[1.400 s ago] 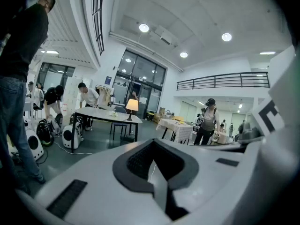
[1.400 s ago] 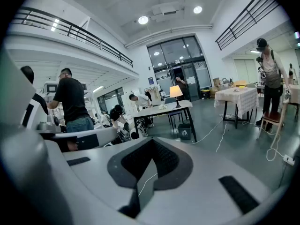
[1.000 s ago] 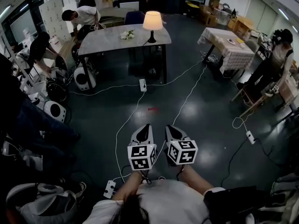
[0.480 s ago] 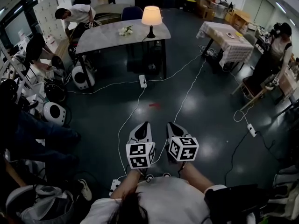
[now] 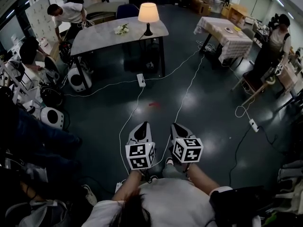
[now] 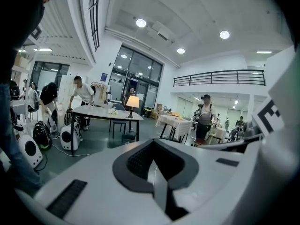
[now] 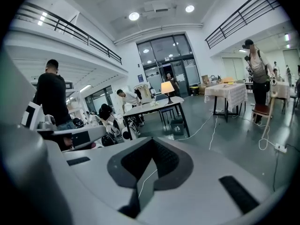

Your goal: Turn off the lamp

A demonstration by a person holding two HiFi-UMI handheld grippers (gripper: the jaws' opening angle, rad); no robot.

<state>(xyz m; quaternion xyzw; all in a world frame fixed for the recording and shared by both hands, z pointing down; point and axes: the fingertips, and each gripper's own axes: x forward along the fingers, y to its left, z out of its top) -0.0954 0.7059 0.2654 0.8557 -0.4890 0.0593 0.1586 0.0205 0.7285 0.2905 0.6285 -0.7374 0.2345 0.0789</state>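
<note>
While left gripper (image 5: 144, 126) and right gripper (image 5: 176, 125) show fingers clenched, empty, lit lamp (image 5: 148, 13) well apart ahead.

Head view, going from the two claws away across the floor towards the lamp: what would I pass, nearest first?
red mark on the floor → white power strip → grey table → lamp, lit, standing on that table.

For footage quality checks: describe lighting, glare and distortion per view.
Head view: dim, fisheye-bent; the lit lamp is brightest, glare on the floor. Left gripper view: dark vignetted corners, blown-out ceiling lights. Right gripper view: railing bowed by the lens.
</note>
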